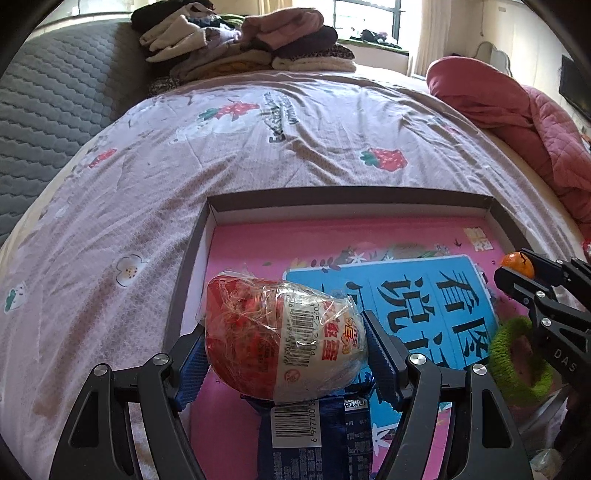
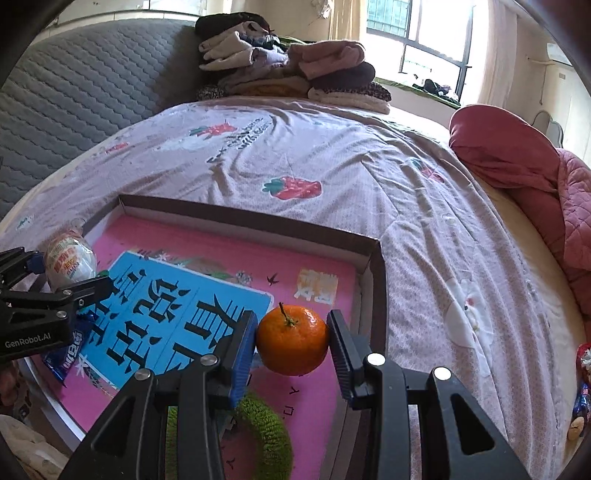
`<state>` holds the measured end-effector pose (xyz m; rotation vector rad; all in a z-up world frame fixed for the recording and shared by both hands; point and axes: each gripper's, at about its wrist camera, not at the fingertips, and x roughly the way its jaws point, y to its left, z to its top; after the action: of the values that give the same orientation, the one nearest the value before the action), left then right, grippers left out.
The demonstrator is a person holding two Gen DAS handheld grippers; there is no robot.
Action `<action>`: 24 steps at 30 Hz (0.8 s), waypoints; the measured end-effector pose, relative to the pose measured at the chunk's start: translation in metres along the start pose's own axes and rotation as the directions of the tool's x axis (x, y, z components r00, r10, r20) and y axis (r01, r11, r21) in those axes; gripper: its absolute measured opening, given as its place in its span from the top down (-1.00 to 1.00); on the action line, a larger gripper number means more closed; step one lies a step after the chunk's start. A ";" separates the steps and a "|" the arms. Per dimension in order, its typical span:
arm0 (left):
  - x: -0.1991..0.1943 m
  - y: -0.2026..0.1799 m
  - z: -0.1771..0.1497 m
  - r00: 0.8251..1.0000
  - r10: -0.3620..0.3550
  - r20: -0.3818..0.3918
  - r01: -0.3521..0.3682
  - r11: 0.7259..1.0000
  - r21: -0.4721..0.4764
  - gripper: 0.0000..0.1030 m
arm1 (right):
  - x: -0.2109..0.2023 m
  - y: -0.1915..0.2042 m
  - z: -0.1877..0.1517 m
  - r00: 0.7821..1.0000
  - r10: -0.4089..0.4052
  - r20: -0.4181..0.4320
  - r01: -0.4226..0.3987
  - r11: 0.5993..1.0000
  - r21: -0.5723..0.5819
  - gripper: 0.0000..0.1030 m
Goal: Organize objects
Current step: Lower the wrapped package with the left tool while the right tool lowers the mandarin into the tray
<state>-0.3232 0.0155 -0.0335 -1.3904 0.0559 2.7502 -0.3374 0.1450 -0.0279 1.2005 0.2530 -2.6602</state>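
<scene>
One tangerine (image 2: 292, 339), one wrapped egg (image 1: 284, 336), one green ring (image 1: 517, 362), one box (image 1: 351, 201)

Crinkly glossy plastic wraps the egg (image 1: 284, 336) (cardboard tray (image 1: 354, 195), wrinkled cotton bedsheet (image 1: 295, 147)).

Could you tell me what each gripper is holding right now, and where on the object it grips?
The left gripper clamps a plastic-wrapped egg-shaped snack across its two sides. The right gripper pinches a mandarin orange at its widest part, stem up.

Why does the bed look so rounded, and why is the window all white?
Left wrist view: the fisheye lens bows the bed and darkens the corners; the window is overexposed. Right wrist view: same bulge, window glaring, the mandarin sharp.
</scene>
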 end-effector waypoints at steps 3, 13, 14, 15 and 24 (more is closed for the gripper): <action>0.004 0.000 -0.001 1.000 0.001 -0.015 -0.001 1.000 0.001 -0.48 | 0.003 -0.001 -0.001 1.000 0.000 -0.022 0.000 1.000 0.003 0.24; 0.008 0.001 -0.004 0.999 0.011 -0.030 -0.011 1.000 0.004 -0.48 | 0.007 0.001 -0.001 0.999 -0.010 -0.047 0.010 1.000 -0.005 0.23; 0.007 0.001 -0.005 0.999 0.010 -0.031 -0.010 1.000 0.004 -0.48 | 0.007 0.002 -0.001 0.999 -0.014 -0.050 0.014 1.000 -0.008 0.23; 0.007 0.000 -0.005 0.999 0.011 -0.032 -0.011 1.000 0.003 -0.48 | 0.008 0.002 -0.001 0.998 -0.018 -0.053 0.018 1.000 -0.009 0.23; 0.007 0.000 -0.004 0.999 0.015 -0.037 -0.015 1.000 0.003 -0.49 | 0.009 0.004 -0.001 0.997 -0.039 -0.070 0.038 0.999 -0.020 0.23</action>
<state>-0.3239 0.0159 -0.0418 -1.4463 0.0720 2.7348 -0.3413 0.1405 -0.0360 1.2978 0.3142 -2.6454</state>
